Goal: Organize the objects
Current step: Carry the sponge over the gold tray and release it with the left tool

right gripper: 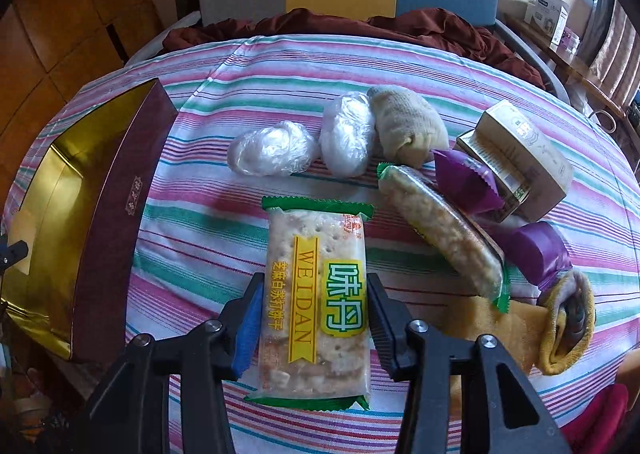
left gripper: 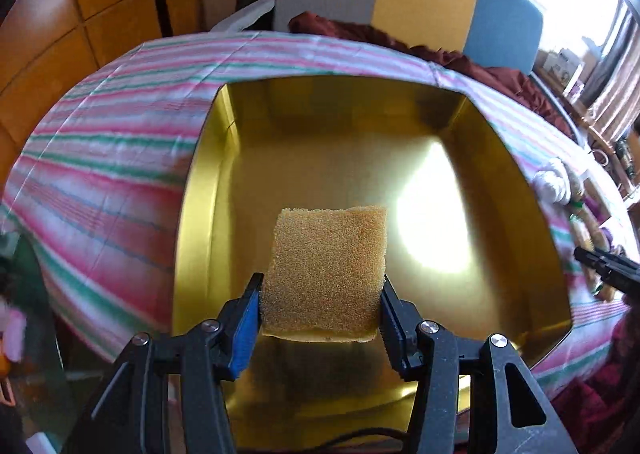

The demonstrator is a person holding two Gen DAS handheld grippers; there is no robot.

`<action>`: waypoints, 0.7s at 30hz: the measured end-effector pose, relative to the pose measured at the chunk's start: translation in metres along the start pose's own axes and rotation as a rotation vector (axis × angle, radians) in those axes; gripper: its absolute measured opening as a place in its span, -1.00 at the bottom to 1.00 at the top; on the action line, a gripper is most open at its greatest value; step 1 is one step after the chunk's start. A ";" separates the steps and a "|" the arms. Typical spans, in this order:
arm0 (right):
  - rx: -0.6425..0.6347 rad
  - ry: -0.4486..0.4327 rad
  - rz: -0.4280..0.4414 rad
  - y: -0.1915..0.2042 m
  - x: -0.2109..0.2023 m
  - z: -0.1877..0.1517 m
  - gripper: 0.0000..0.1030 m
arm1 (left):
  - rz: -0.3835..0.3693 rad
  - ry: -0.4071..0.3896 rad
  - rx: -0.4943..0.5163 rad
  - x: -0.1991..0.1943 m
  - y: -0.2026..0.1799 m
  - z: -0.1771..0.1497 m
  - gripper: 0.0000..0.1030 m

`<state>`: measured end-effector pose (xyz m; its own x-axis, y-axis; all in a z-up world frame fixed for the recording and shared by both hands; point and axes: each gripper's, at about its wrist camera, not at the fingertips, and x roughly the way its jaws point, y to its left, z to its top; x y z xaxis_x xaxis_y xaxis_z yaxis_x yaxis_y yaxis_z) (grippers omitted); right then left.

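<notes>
A striped cloth point(right gripper: 280, 65) covers the table, bearing the gold-lined box point(right gripper: 116, 213) at nine o'clock, a cracker packet point(right gripper: 316, 294) centrally, wrapped bundles point(right gripper: 272, 149) at twelve, and snacks point(right gripper: 444, 230) at three.

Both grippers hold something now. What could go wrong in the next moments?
1. The left gripper holds the tan porous sponge only by its near end; the soft sponge may slip or tumble before it lies flat in the gold-lined box.
2. The right gripper pinches the green-edged WEIDAN cracker packet by its sides; too much pressure may crack the crackers.
</notes>
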<state>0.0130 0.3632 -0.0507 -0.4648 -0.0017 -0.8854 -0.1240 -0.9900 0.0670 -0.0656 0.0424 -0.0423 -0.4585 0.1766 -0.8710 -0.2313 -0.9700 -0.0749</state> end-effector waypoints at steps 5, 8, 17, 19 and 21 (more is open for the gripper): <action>-0.014 0.015 0.002 0.003 0.007 -0.003 -0.06 | 0.045 0.059 -0.006 0.009 0.017 -0.016 0.04; -0.020 0.018 0.002 0.005 0.009 -0.003 -0.06 | 0.058 0.051 0.018 0.010 0.015 -0.021 0.05; -0.039 0.041 -0.011 0.008 0.016 -0.005 -0.06 | 0.091 -0.006 0.082 0.012 0.003 -0.031 0.19; -0.041 0.046 -0.013 0.008 0.017 -0.005 -0.06 | 0.072 -0.018 0.081 0.009 0.002 -0.033 0.36; -0.041 0.048 -0.013 0.007 0.018 -0.006 -0.06 | 0.055 -0.027 0.069 0.007 0.004 -0.032 0.39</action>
<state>0.0087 0.3557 -0.0686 -0.4204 0.0057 -0.9073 -0.0938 -0.9949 0.0372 -0.0420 0.0344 -0.0639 -0.4946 0.1285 -0.8596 -0.2630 -0.9648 0.0072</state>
